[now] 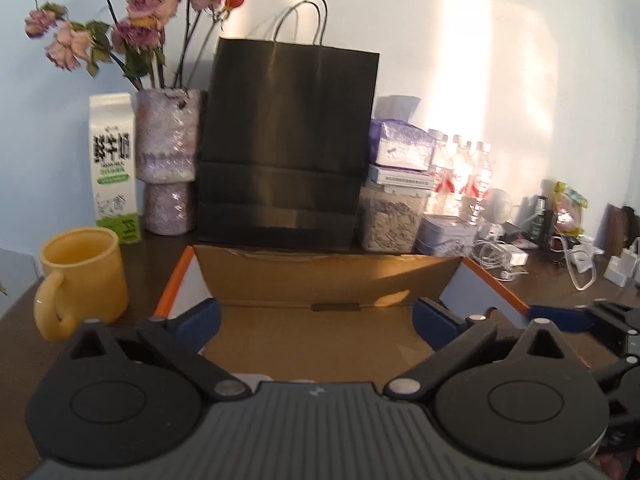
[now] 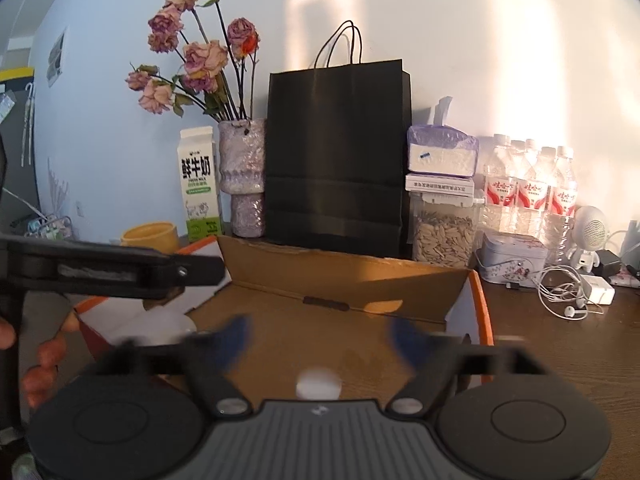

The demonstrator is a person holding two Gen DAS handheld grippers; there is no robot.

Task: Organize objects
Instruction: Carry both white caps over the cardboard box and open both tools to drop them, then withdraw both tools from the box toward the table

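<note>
We had both grippers over the cardboard box (image 1: 320, 280), our landmark, because that was surely where the loose things belonged. Nearest us, the left gripper (image 1: 316, 316) stood spread wide with nothing between its fingers, and the right gripper (image 2: 320, 336) likewise gaped empty, blurred. A small white round object (image 2: 318, 386) lay on the box floor below it. Left of the box sat the yellow mug (image 1: 80, 276); behind it the black paper bag (image 1: 288, 140) leaned against the wall.
</note>
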